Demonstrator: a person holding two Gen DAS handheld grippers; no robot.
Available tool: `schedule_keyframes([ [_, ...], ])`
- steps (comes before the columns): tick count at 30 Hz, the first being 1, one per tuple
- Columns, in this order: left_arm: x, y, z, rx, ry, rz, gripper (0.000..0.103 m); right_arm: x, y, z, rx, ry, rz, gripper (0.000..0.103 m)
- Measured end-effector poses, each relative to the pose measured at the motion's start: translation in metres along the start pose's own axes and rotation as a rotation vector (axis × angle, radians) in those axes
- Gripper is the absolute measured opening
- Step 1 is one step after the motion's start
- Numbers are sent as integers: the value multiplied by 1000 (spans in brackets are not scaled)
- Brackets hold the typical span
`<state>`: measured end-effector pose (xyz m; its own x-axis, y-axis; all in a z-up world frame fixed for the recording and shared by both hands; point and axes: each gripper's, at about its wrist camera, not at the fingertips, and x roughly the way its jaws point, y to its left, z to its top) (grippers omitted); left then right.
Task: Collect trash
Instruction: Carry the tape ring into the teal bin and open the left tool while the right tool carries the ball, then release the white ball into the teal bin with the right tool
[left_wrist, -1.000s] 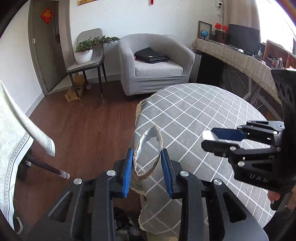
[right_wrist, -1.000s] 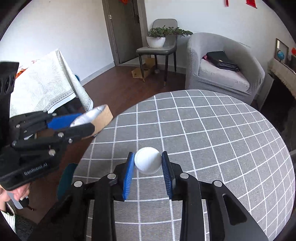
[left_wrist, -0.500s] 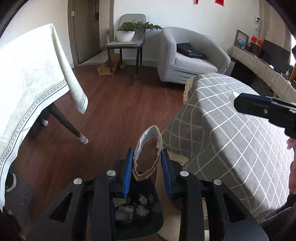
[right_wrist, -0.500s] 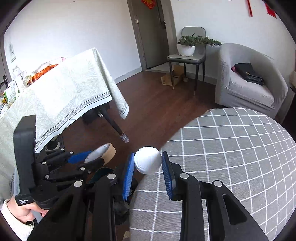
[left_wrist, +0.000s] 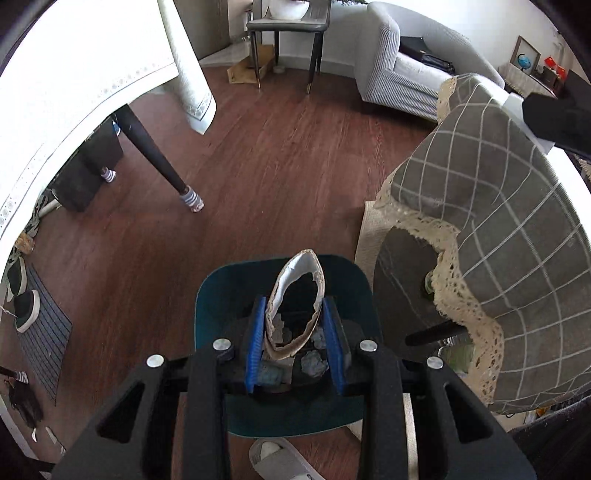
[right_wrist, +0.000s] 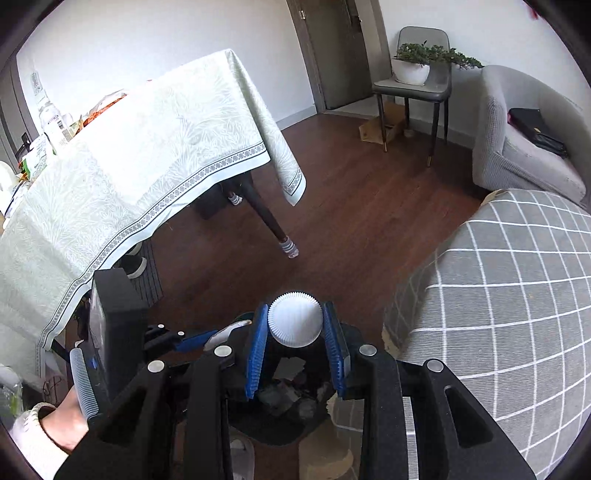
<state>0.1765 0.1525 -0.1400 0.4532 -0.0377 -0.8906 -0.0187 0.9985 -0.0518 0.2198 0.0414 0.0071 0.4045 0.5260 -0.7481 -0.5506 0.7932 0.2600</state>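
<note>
Left wrist view: left tongs (left_wrist: 295, 341) clenched on squashed paper cup (left_wrist: 295, 306) above bin (left_wrist: 236, 280); right tongs (right_wrist: 295, 343) gripping white liner (right_wrist: 294, 319).

The right gripper (right_wrist: 295, 338) pinches a white fluted paper cup (right_wrist: 294, 319) between its blue fingers above the dark trash bin (right_wrist: 280, 428); to its left the left gripper (right_wrist: 207, 338) holds a flattened cardboard piece (right_wrist: 227, 331)
</note>
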Motion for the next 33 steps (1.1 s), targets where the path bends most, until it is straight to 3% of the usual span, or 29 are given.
schedule_keyframes([
  [15,61,23,-38,19,220,16,35,79,29,-17,-40,165,8,30],
  [18,65,26,-45,18,241,8,42,93,27,-21,-33,198,6,30],
  [20,66,29,-46,18,239,12,52,99,26,-23,-28,215,4,30],
  [33,26,45,-35,-39,108,5,61,149,24,-50,-33,352,-38,30],
])
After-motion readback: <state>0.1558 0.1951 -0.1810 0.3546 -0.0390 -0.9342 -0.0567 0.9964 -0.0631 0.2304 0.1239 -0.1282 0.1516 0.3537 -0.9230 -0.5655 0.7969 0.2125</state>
